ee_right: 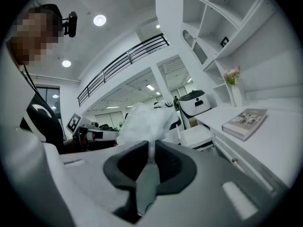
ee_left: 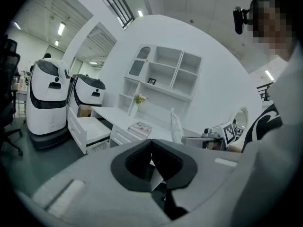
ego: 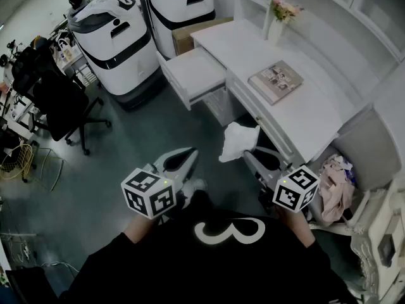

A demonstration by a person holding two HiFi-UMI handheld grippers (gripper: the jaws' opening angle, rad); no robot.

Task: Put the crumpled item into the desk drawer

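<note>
My right gripper [ego: 254, 156] is shut on a white crumpled item [ego: 237, 141], which sticks up from its jaws just in front of the white desk [ego: 316, 116]. From that gripper's own camera, the item [ee_right: 144, 122] bulges above the closed jaws of the right gripper [ee_right: 150, 148]. The desk drawer [ego: 193, 75] stands pulled open farther ahead and to the left, and looks empty. My left gripper [ego: 187, 156] hangs over the floor to the left of the item, shut with nothing in it. In the left gripper view, the left gripper [ee_left: 152, 148] points toward the open drawer [ee_left: 90, 129].
A book [ego: 275, 81] and a vase of flowers [ego: 281, 14] are on the desk. Two white machines [ego: 114, 37] and a cardboard box [ego: 196, 33] stand behind the drawer. A black office chair [ego: 57, 103] is at the left, a basket of clothes [ego: 335, 182] at the right.
</note>
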